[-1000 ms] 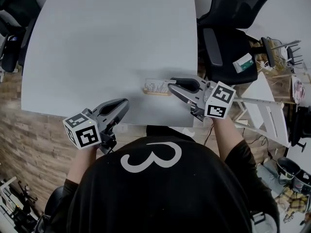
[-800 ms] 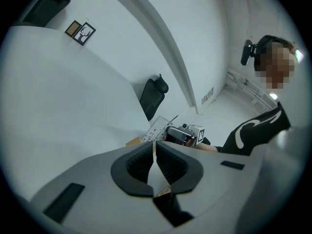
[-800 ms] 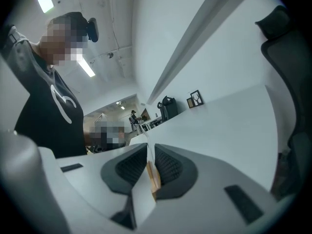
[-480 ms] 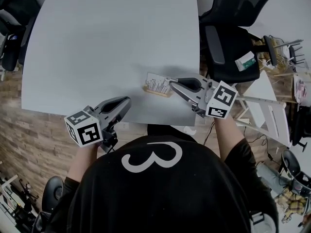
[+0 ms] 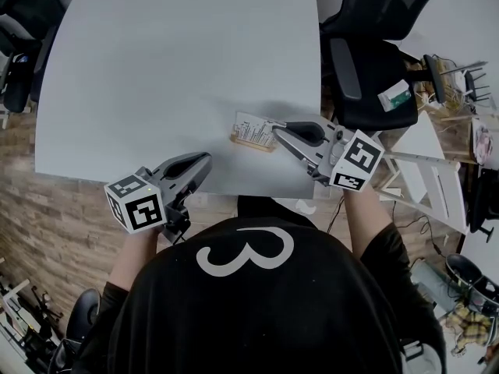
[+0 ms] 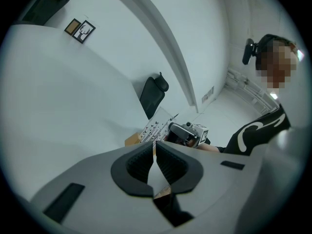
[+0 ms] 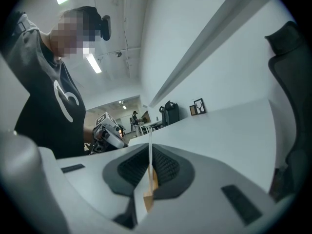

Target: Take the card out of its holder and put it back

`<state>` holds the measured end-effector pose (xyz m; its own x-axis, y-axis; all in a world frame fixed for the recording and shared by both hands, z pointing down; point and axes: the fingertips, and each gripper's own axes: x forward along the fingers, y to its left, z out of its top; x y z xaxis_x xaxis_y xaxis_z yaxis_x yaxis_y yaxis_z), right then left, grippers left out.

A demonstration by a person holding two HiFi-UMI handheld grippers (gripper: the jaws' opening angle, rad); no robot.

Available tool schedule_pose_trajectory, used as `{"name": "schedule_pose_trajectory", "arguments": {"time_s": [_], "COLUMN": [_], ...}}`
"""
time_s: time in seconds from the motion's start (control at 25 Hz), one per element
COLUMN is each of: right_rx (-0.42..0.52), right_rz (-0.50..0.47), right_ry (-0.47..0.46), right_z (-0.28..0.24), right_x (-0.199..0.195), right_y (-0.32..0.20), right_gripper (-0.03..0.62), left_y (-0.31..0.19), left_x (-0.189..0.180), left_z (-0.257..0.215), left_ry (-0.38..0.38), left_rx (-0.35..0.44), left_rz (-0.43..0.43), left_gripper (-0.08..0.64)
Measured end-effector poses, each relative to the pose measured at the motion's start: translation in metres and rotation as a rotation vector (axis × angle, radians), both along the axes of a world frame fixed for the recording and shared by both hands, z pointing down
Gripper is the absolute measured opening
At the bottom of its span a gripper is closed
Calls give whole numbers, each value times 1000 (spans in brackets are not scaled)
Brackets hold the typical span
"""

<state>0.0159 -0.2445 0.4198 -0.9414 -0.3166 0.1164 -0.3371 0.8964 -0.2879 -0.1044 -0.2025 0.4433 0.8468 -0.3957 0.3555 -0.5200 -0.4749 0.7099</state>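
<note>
A white printed card (image 5: 251,130) stands in a small wooden holder (image 5: 251,143) near the front edge of the white table (image 5: 179,68). My right gripper (image 5: 274,129) reaches it from the right. Its jaws are closing, with the card (image 7: 149,152) edge-on between the pads and pressed by them. The holder (image 7: 151,185) shows just below the pads. My left gripper (image 5: 204,162) hovers apart at the front left, shut on nothing. In the left gripper view its jaws (image 6: 154,147) meet at the tips, and the card (image 6: 155,128) shows beyond them.
Black office chairs (image 5: 374,61) stand off the table's right side, with a white step stool (image 5: 425,178) and clutter beyond. The person's black shirt (image 5: 257,302) fills the foreground. A brick-pattern floor (image 5: 47,224) shows at the left.
The right gripper's jaws have closed in on the card's right end. The card now leans so that more of its printed face shows. The left gripper has barely moved.
</note>
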Motion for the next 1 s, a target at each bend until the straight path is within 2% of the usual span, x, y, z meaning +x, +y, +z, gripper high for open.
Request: {"name": "schedule_pose_trajectory", "arguments": {"time_s": [0.24, 0.68, 0.84, 1.0], "right_rx": [40, 134, 151, 184], "right_rz": [29, 167, 233, 287], "right_ry": [-12, -28, -42, -8], "right_z": [-17, -55, -70, -85], "right_x": [2, 9, 10, 10], "right_y": [-1, 5, 12, 29], "right_gripper": [23, 23, 23, 23], "left_y": [4, 24, 35, 44], "left_x": [-2, -19, -23, -24], "left_z": [-9, -37, -58, -75], "left_ry": [-2, -22, 10, 28], "left_rx": [18, 74, 98, 126], "left_rz": [-7, -80, -88, -92], "left_gripper": [15, 15, 15, 14]}}
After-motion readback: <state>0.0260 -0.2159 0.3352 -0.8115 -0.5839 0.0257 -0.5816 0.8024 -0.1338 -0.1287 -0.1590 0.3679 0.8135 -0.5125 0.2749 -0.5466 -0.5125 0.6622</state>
